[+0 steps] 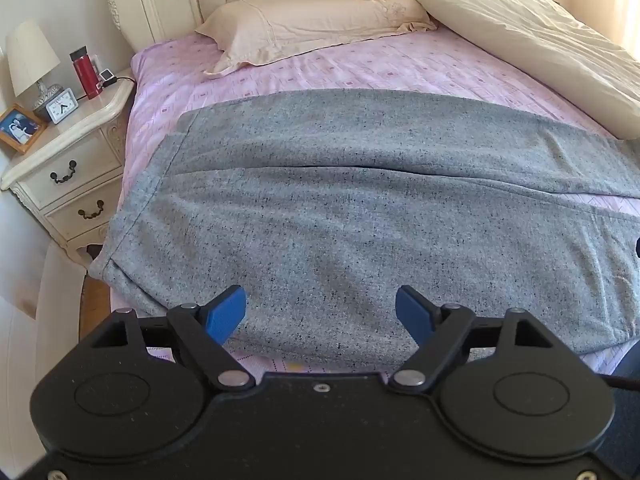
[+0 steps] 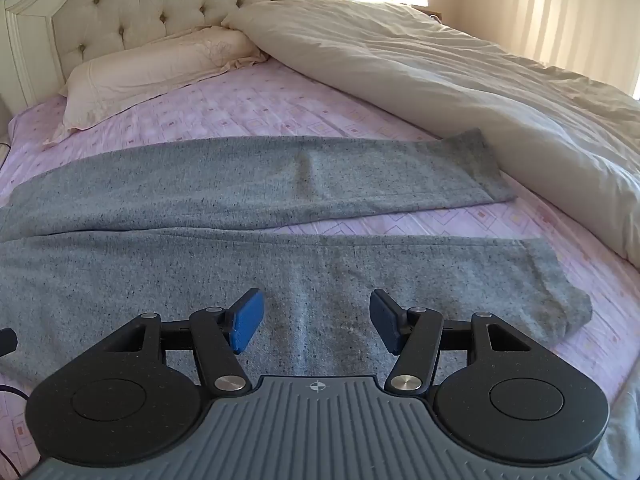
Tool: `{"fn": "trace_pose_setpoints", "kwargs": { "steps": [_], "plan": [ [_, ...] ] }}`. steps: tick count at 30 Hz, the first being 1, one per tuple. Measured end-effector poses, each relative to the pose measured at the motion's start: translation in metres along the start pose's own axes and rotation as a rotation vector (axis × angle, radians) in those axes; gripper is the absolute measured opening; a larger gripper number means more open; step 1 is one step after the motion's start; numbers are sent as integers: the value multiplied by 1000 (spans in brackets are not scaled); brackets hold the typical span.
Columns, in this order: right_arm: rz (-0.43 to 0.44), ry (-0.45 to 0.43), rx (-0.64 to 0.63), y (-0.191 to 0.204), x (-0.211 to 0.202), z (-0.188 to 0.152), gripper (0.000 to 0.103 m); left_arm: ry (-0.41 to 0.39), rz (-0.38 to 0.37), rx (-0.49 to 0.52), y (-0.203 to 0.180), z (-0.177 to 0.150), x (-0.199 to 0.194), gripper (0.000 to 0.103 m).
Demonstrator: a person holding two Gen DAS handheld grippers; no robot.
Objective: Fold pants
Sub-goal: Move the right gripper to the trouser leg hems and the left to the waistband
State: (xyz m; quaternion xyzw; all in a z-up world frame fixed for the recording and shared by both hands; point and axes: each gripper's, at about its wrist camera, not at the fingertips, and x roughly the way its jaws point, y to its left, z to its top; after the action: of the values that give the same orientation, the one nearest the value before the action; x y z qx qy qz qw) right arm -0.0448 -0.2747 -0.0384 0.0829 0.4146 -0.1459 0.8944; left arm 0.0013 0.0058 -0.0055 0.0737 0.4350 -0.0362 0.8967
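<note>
The pants [image 2: 280, 264] are soft and gray with tiny dark specks, and they lie flat and spread out across the pink sheet on the bed. The waist end [image 1: 160, 184] is on the left near the bed's edge, and the two legs stretch out to the right, side by side with a thin gap of sheet between them. The far leg's cuff [image 2: 476, 164] lies just beside the cream blanket

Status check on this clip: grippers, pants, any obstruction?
Left gripper open, right gripper open, both empty above the fabric. Gray pants spread flat on bed, legs apart, unfolded. Duvet touches far cuff.
</note>
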Motion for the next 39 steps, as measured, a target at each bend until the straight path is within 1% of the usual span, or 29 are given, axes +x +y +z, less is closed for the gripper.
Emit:
{"fn": "trace_pose_setpoints", "kwargs": {
  "steps": [9,13,27,30,33,37,38,39],
  "plan": [
    [-1,0,-3,-1,-3,-3,57,2,-2,-2,0,-1,-1,82],
    [2,-1,-1,1,-2,-3,57,4,-7,1,0,0,0,80],
    [3,2,1,0,-1,-1,57,-1,-11,10,-2,0,-2,79],
    [2,-10,8,0,-3,0,57,-3,-13,9,-2,1,-3,79],
    [18,-22,36,-5,-6,1,57,-6,-12,11,1,2,-3,79],
    [51,-65,140,-23,-18,2,57,-11,0,1,15,5,0,79],
    [47,-68,170,-28,-20,2,57,-12,4,-8,20,6,0,79],
    [36,-92,195,-34,-24,1,57,-13,9,-18,25,7,1,79]
  ]
}}
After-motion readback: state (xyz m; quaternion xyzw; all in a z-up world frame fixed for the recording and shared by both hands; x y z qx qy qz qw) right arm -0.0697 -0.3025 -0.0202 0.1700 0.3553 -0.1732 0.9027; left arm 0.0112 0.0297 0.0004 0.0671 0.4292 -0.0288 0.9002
